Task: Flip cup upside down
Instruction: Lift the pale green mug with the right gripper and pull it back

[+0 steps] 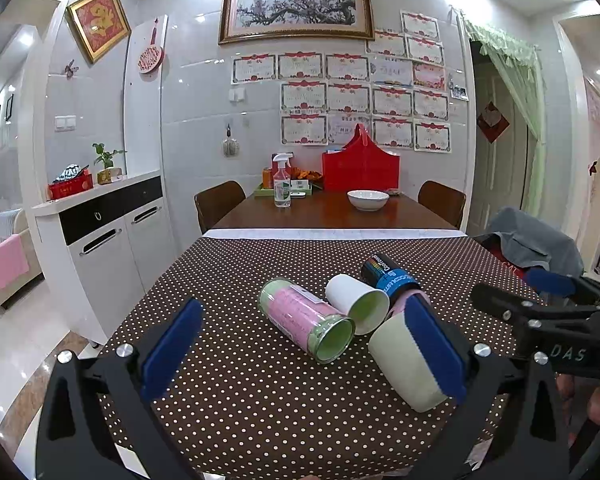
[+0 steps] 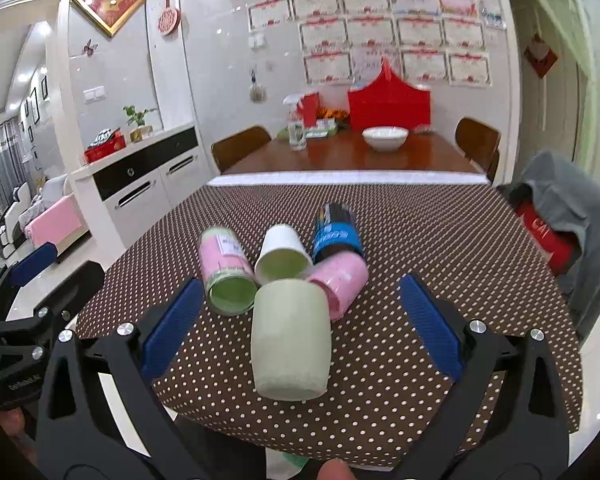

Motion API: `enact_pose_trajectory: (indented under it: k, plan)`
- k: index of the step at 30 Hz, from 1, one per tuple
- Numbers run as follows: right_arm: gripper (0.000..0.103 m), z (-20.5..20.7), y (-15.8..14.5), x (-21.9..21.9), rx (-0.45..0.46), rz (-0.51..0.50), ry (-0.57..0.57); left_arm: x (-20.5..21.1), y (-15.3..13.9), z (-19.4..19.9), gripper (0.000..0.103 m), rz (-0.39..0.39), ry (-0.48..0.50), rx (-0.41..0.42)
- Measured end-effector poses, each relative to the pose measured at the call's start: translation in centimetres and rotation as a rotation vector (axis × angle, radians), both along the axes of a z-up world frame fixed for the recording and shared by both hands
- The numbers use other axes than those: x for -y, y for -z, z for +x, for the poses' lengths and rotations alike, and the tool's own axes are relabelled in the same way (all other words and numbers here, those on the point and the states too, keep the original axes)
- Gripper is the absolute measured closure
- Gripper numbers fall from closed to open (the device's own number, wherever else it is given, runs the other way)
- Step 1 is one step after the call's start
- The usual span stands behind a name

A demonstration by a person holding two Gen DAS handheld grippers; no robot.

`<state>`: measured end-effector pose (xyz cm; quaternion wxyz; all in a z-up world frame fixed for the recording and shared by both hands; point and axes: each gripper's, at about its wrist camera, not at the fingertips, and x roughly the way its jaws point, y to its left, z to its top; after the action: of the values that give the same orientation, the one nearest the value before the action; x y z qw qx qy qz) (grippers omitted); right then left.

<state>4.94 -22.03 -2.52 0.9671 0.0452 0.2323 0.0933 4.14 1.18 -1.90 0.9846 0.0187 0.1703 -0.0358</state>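
Several cups lie on their sides on the dotted tablecloth (image 2: pixel 420 240). A pale green cup (image 2: pixel 290 340) lies nearest, between the open fingers of my right gripper (image 2: pixel 300 330); it also shows in the left wrist view (image 1: pixel 400 364). Behind it lie a pink-and-green jar (image 2: pixel 226 272), a white paper cup (image 2: pixel 282 254), a pink cup (image 2: pixel 342 280) and a blue-and-black cup (image 2: pixel 336 234). My left gripper (image 1: pixel 304 352) is open and empty, with the jar (image 1: pixel 306 318) and white cup (image 1: pixel 356 304) ahead of it. The right gripper's body (image 1: pixel 548 308) shows at the right of the left view.
Beyond the cloth, the wooden table (image 1: pixel 332 216) carries a white bowl (image 1: pixel 368 199), a spray bottle (image 1: pixel 282 182) and a red bag (image 1: pixel 360 168). Chairs (image 1: pixel 218 202) stand at both sides. A white cabinet (image 1: pixel 112 224) is to the left. A chair with grey cloth (image 2: pixel 560 216) stands right.
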Motion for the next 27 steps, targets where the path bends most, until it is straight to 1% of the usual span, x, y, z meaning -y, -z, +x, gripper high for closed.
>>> enact_pose_trajectory:
  k: [12,20,27]
  plan:
    - [0.006,-2.8,-1.9,0.6,0.137,-0.023,0.066,-0.3,-0.3,-0.8,0.004,-0.002,0.006,0.01]
    - [0.006,-4.0,-1.9,1.2,0.173,-0.016,0.091,-0.3,-0.5,-1.3,0.004,0.002,0.008,0.014]
    - [0.006,-4.4,-1.7,2.1,0.172,-0.007,0.104,-0.3,-0.3,-1.5,0.004,0.009,0.018,0.012]
